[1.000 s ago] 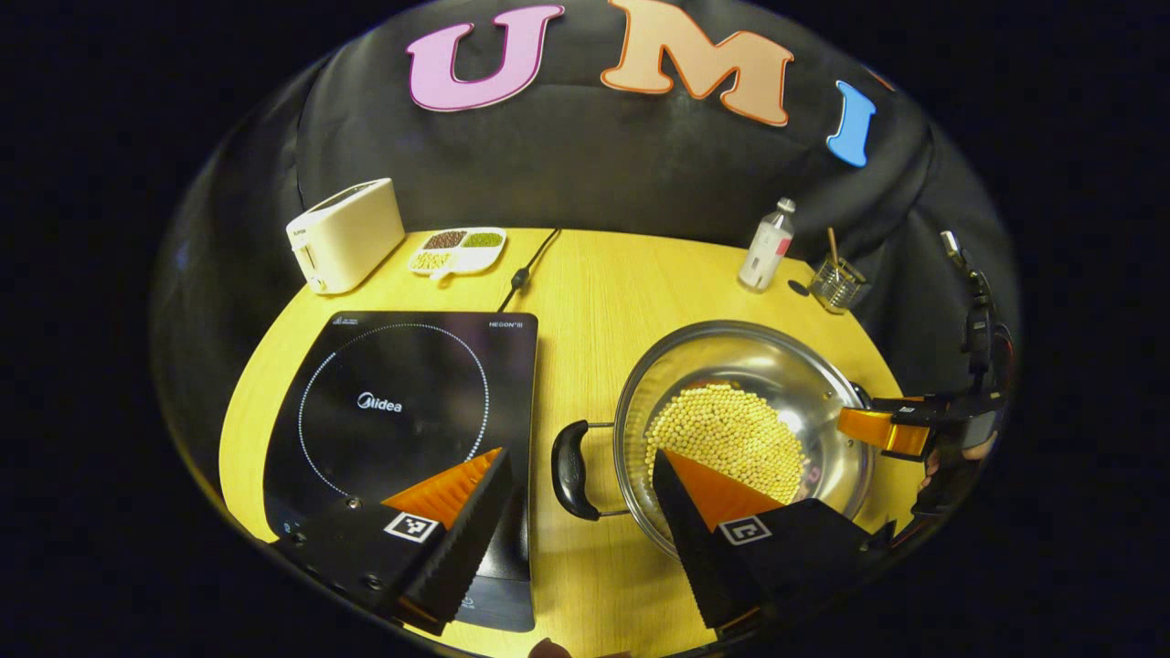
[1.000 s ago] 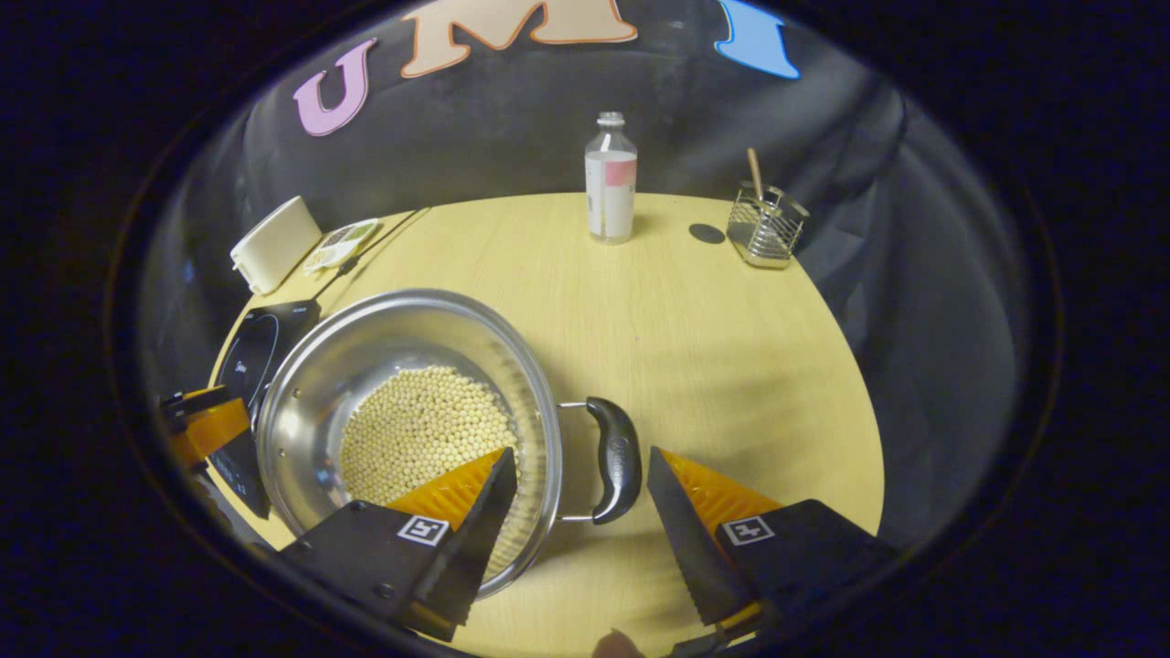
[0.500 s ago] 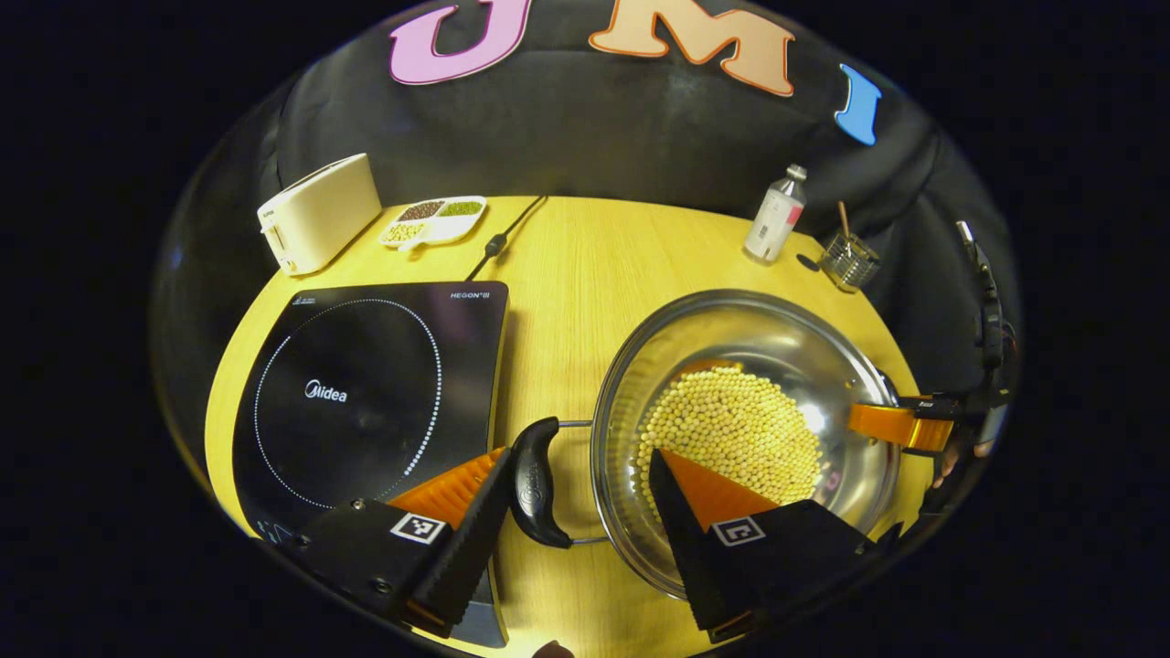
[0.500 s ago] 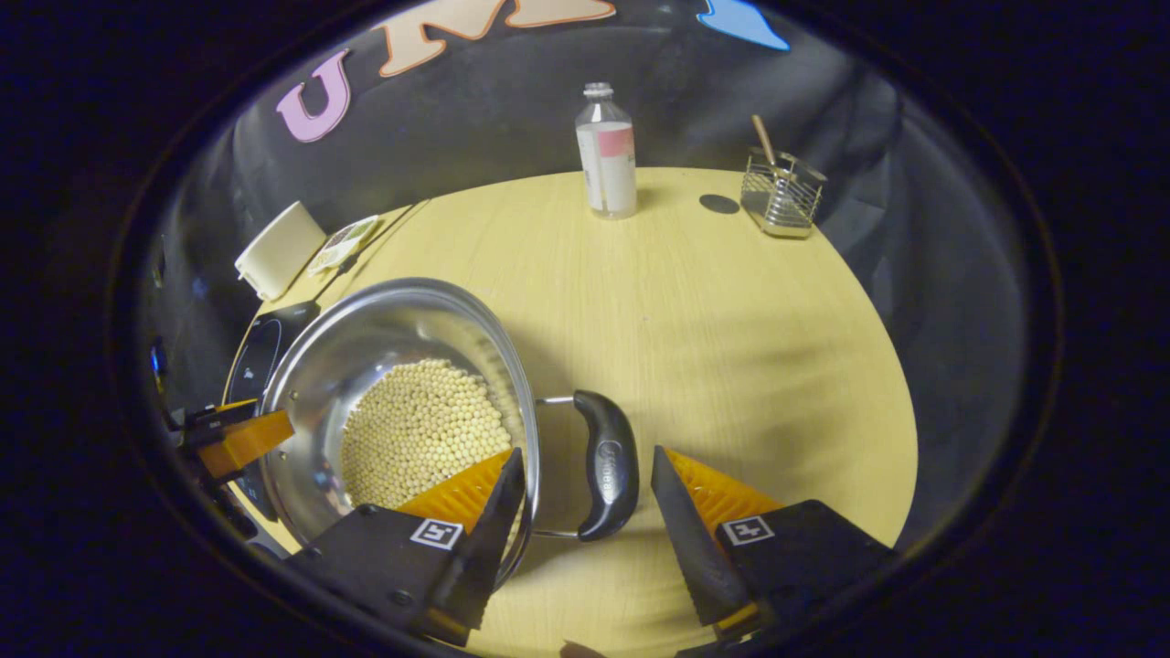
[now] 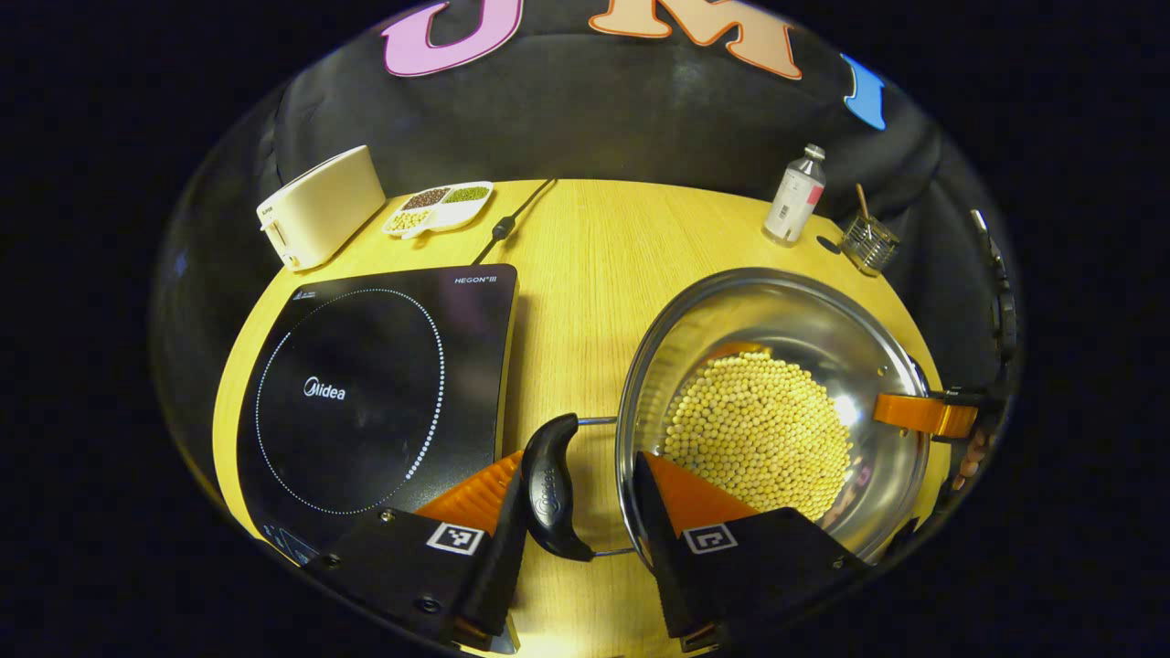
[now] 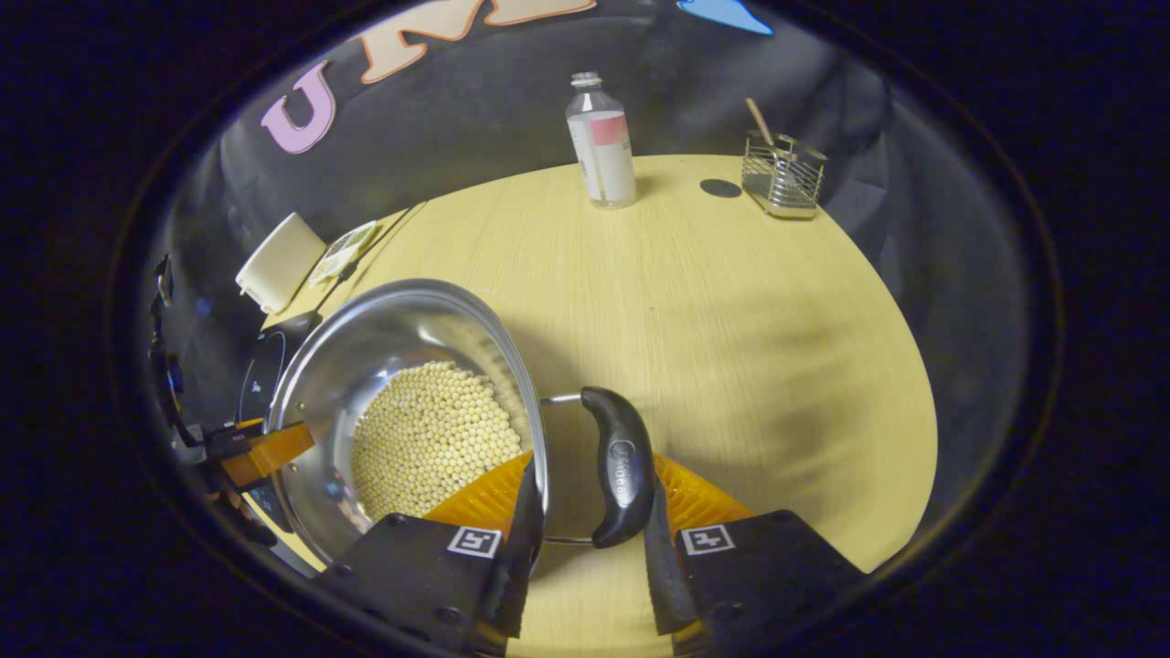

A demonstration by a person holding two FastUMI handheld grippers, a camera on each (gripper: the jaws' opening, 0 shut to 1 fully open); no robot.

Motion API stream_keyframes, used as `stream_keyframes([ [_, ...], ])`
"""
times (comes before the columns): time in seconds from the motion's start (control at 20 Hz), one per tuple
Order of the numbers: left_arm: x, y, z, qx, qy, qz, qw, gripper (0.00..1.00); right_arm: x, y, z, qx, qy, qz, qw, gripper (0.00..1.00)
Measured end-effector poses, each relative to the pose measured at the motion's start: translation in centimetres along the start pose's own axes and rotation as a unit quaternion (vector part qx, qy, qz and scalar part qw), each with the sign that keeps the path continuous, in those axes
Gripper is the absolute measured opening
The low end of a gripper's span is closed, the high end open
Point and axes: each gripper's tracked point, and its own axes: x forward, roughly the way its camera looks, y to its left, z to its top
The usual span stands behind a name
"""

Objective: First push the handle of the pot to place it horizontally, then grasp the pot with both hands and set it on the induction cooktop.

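A steel pot [image 5: 777, 306] holding pale beans [image 5: 759, 429] stands on the wooden table, right of the black induction cooktop [image 5: 366, 393]. Its two black handles point left and right. My left gripper [image 5: 580, 457] straddles the left handle [image 5: 551, 489]. The handle lies against the left finger, and the right finger sits over the pot rim with a gap beside the handle. My right gripper [image 6: 590, 461] straddles the right handle [image 6: 622, 471] the same way, its left finger at the rim of the pot [image 6: 402, 320]. Both jaws stand partly narrowed. Each view shows the other gripper's orange finger across the pot.
At the back left stand a cream toaster [image 5: 320, 215] and a divided dish [image 5: 439, 206], with the cooktop's cord [image 5: 507, 224] beside them. A bottle [image 6: 601, 142] and a wire holder [image 6: 781, 178] stand at the far edge. Bare table [image 6: 731, 320] lies right of the pot.
Both grippers have moved in over the pot's handles, which now sit between their fingers. Both pairs of fingers have narrowed. The pot has stayed on the table.
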Motion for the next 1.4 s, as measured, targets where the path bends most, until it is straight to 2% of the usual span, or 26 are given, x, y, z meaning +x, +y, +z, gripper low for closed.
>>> stream_keyframes([
  [0.1,-0.2,-0.2,0.1,-0.014,0.003,-0.006,1.0,0.61,-0.5,0.0,0.0,0.0,-0.002,0.001,1.0,0.47],
  [0.15,-0.4,-0.1,0.2,-0.014,0.0,-0.007,1.0,0.6,-0.7,0.0,0.1,-0.001,-0.005,0.001,1.0,0.52],
  [0.2,-0.7,-0.1,0.3,-0.013,-0.004,-0.006,1.0,0.6,-0.9,0.1,0.2,-0.001,-0.009,0.001,1.0,0.47],
  [0.25,-1.1,0.1,0.4,-0.011,-0.006,-0.006,1.0,0.6,-1.2,0.4,0.4,-0.001,-0.012,0.002,1.0,0.52],
  [0.35,-1.8,0.6,0.8,-0.016,-0.01,-0.005,1.0,0.6,-1.9,1.1,0.5,0.0,-0.015,0.005,1.0,0.52],
  [0.4,-2.3,1.0,0.9,-0.018,-0.011,-0.003,1.0,0.6,-2.1,1.7,0.6,0.002,-0.017,0.008,1.0,0.47],
  [0.55,-4.2,2.9,2.3,-0.008,-0.028,0.007,1.0,0.6,-2.8,4.0,1.1,0.004,-0.025,0.022,0.999,0.47],
  [0.75,-5.9,6.4,4.2,-0.004,-0.041,0.013,0.999,0.6,-3.3,7.9,1.7,0.011,-0.033,0.034,0.999,0.47],
  [0.8,-6.3,7.5,4.5,-0.003,-0.042,0.014,0.999,0.62,-3.2,8.9,1.7,0.013,-0.033,0.036,0.999,0.52],
  [0.85,-6.5,8.7,4.9,-0.002,-0.043,0.014,0.999,0.6,-3.3,10.4,1.7,0.015,-0.034,0.036,0.999,0.47],
  [0.9,-6.7,9.8,5.0,-0.002,-0.042,0.013,0.999,0.6,-3.4,11.7,1.6,0.018,-0.034,0.035,0.999,0.47],
  [0.95,-6.9,11.0,5.2,0.0,-0.039,0.01,0.999,0.6,-3.4,13.0,1.4,0.02,-0.034,0.032,0.999,0.52],
  [1.0,-7.0,12.3,5.3,0.001,-0.038,0.007,0.999,0.6,-3.5,14.3,1.1,0.019,-0.033,0.029,0.999,0.52],
  [1.05,-7.0,13.7,5.6,0.003,-0.038,0.004,0.999,0.6,-3.4,15.6,0.9,0.02,-0.032,0.027,0.999,0.47],
  [1.1,-7.0,15.1,5.7,0.004,-0.036,0.001,0.999,0.6,-3.3,17.1,0.6,0.024,-0.03,0.024,0.999,0.52],
  [1.15,-6.9,16.5,5.6,0.004,-0.033,-0.002,0.999,0.6,-3.1,18.4,0.5,0.025,-0.029,0.021,0.999,0.52],
  [1.2,-6.8,17.8,5.8,0.004,-0.031,-0.006,0.999,0.6,-3.0,19.7,0.3,0.025,-0.029,0.018,0.999,0.47],
  [1.25,-6.8,19.1,6.0,0.005,-0.03,-0.009,0.999,0.6,-2.8,21.0,0.3,0.025,-0.031,0.014,0.999,0.52],
  [1.4,-6.4,22.5,6.9,0.016,-0.034,-0.016,0.999,0.6,-2.4,24.5,-0.1,0.031,-0.031,0.006,0.999,0.52],
])
